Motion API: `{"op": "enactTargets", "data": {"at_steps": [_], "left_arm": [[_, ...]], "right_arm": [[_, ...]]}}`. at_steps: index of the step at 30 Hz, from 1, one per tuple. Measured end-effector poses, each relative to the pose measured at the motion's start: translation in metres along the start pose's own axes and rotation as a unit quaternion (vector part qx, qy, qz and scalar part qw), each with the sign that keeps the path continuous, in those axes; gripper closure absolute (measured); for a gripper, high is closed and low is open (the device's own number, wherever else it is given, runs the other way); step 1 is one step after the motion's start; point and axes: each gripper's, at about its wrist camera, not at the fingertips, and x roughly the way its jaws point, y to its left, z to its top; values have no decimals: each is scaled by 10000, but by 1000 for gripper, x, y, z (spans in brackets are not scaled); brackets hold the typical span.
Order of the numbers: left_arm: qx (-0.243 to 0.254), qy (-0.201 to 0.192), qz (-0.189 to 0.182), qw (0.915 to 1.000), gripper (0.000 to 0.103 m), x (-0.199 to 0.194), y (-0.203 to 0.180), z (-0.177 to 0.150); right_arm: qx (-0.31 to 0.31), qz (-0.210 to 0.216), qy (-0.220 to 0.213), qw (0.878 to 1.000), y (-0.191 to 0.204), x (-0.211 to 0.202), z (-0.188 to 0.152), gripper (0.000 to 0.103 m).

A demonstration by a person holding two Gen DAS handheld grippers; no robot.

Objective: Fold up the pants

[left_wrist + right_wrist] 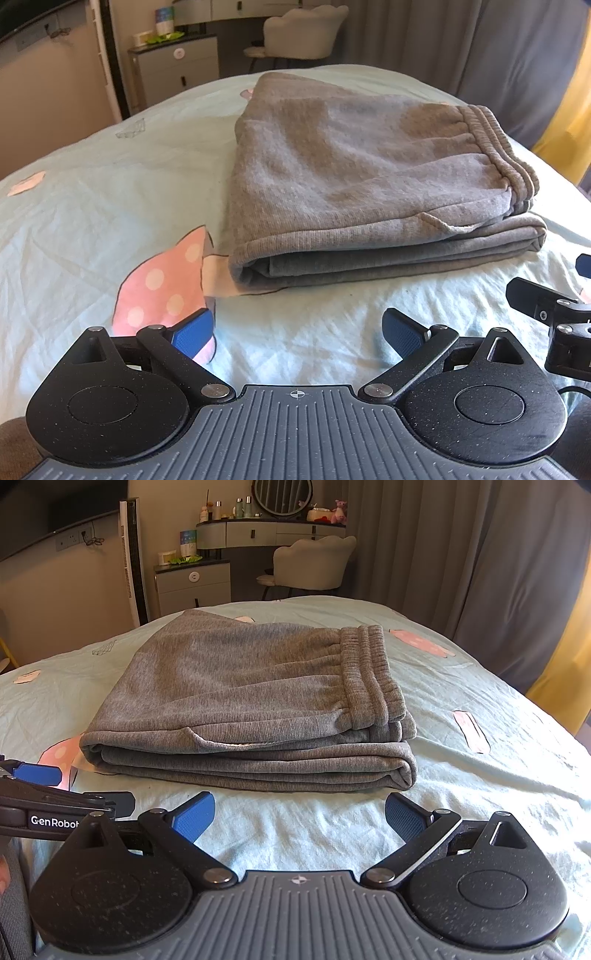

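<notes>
Grey sweatpants (354, 181) lie folded in a flat stack on the bed, ribbed waistband on top at the right; they also show in the right wrist view (251, 701). My left gripper (298, 332) is open and empty, just short of the stack's near edge. My right gripper (300, 818) is open and empty, also in front of the stack. The right gripper shows at the right edge of the left wrist view (554, 310); the left gripper's blue pad shows at the left of the right wrist view (37, 773).
The bed sheet (480, 775) is pale green with pink prints. Beyond the bed stand a bedside cabinet (192, 585), a cream chair (314, 566), a dressing table with a mirror (273, 531) and grey curtains (461, 554).
</notes>
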Motion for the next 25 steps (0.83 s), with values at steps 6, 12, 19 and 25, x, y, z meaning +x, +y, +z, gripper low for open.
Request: {"op": "enactTargets", "data": {"at_steps": [6, 12, 19, 25], "left_arm": [[-46, 19, -59, 10000, 2, 0, 1, 0], [-136, 51, -128, 9998, 2, 0, 2, 0], [-216, -99, -44, 9997, 2, -2, 3, 0], [-137, -42, -77, 9999, 2, -2, 1, 0]], "right_arm": [[-1, -1, 0, 10000, 0, 0, 0, 4], [0, -2, -5, 10000, 0, 0, 0, 4], [2, -9, -5, 10000, 0, 0, 0, 4], [3, -8, -6, 10000, 0, 0, 0, 4]]}}
